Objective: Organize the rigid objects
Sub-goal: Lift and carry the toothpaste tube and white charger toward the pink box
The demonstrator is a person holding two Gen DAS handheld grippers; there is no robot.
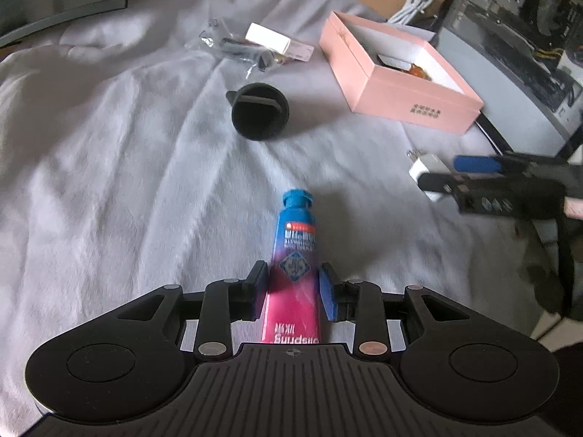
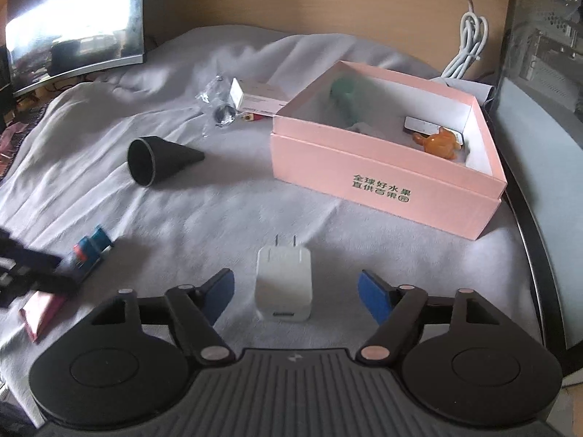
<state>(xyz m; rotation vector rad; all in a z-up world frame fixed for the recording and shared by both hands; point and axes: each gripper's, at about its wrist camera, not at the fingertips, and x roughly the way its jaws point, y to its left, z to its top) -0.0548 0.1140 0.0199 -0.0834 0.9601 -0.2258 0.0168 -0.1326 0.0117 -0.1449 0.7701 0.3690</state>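
A white cube-shaped plastic plug charger (image 2: 283,284) lies on the pale cloth, dead centre between the parted pads of the right gripper (image 2: 296,295), prongs pointing away toward the open pink cardboard box (image 2: 382,178) ahead-right. The left gripper (image 1: 293,293) is clamped on a blue-and-pink squeeze tube (image 1: 296,255), cap forward.

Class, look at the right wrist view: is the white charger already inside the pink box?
No, the white charger lies on the grey cloth outside the pink box.
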